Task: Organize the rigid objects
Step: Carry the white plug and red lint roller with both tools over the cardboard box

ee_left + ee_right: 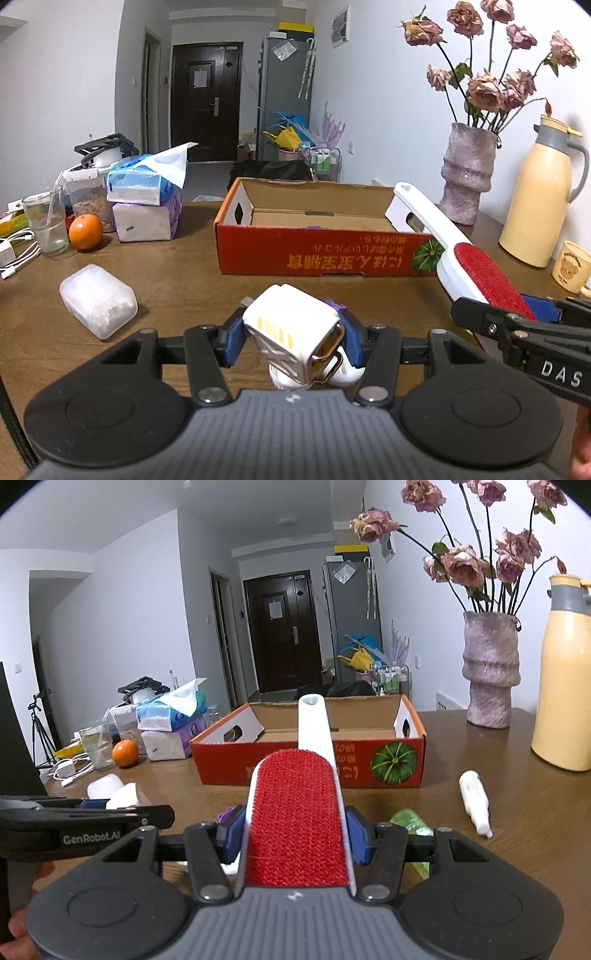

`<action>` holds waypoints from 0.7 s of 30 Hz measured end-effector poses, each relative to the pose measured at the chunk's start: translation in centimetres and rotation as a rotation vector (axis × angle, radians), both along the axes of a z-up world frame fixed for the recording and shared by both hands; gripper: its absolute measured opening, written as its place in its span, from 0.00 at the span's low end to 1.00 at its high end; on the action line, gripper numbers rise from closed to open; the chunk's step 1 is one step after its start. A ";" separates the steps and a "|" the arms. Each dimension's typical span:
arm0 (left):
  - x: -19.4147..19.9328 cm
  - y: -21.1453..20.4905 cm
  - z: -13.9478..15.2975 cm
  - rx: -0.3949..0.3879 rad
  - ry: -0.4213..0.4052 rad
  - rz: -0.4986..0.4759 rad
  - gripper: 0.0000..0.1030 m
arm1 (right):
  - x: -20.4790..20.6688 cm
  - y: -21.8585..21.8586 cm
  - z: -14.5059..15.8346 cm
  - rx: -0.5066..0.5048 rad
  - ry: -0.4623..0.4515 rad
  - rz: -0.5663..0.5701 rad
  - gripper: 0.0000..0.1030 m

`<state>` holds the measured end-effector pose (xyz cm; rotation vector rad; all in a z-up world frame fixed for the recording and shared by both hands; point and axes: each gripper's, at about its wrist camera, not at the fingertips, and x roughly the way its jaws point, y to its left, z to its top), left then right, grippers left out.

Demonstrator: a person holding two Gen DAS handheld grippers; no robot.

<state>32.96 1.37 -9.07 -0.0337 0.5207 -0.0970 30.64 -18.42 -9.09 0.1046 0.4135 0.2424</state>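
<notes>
My left gripper [293, 332] is shut on a white boxy object with a gold clasp [295, 328], held above the brown table. My right gripper [295, 830] is shut on a lint brush with a red pad and white handle [297, 812]; its handle points toward the open red cardboard box [399, 764]. The brush also shows in the left wrist view [476, 269], at the right, with the box [314, 254] straight ahead. A translucent white container [98, 301] lies on the table to the left. A small white bottle [474, 803] lies at the right.
A pink vase of dried roses [467, 173], a cream thermos jug [543, 199] and a bear mug [570, 266] stand at the right. Tissue packs [147, 203], an orange [85, 232], a glass [46, 225], a jar and cables crowd the left. A green wrapper [412, 821] lies near my right gripper.
</notes>
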 end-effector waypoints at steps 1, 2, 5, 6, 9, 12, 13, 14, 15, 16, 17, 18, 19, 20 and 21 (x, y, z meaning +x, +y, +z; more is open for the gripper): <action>0.2 -0.1 0.2 -0.002 -0.003 0.005 0.52 | 0.2 0.0 0.2 -0.004 -0.004 -0.002 0.53; 0.4 -0.2 0.5 -0.003 -0.008 0.011 0.52 | 0.3 -0.1 0.3 -0.007 -0.006 -0.004 0.53; 0.8 -0.5 1.2 -0.012 -0.027 0.018 0.52 | 0.7 -0.2 0.9 -0.013 -0.014 -0.015 0.53; 1.0 -0.6 1.4 -0.015 -0.033 0.023 0.52 | 0.8 -0.2 1.0 -0.014 -0.018 -0.018 0.53; 1.7 -0.7 1.8 -0.029 -0.040 0.035 0.52 | 1.3 -0.3 1.6 -0.024 -0.037 -0.029 0.53; 2.4 -0.8 2.3 -0.040 -0.051 0.052 0.52 | 1.9 -0.3 2.1 -0.024 -0.050 -0.037 0.53; 2.6 -0.8 2.5 -0.044 -0.055 0.056 0.52 | 2.1 -0.3 2.3 -0.024 -0.053 -0.040 0.53; 2.9 -0.8 2.6 -0.047 -0.059 0.061 0.52 | 2.4 -0.3 2.4 -0.022 -0.055 -0.042 0.53; 3.2 -0.8 2.8 -0.049 -0.063 0.066 0.52 | 2.7 -0.3 2.5 -0.021 -0.059 -0.044 0.53; 3.4 -0.8 2.9 -0.050 -0.067 0.071 0.52 | 2.9 -0.3 2.6 -0.020 -0.062 -0.047 0.53; 3.7 -0.9 2.9 -0.052 -0.069 0.075 0.52 | 3.2 -0.2 2.8 -0.020 -0.065 -0.048 0.53; 3.9 -0.9 3.0 -0.055 -0.071 0.078 0.52 | 3.4 -0.2 2.9 -0.018 -0.068 -0.051 0.53; 4.3 -0.9 3.1 -0.060 -0.072 0.080 0.52 | 3.7 -0.2 3.0 -0.015 -0.070 -0.054 0.53; 4.5 -0.9 3.1 -0.063 -0.072 0.080 0.52 | 4.0 -0.1 3.1 -0.013 -0.072 -0.057 0.53; 4.9 -0.9 3.1 -0.066 -0.073 0.082 0.52 | 4.4 -0.1 3.2 -0.013 -0.074 -0.058 0.53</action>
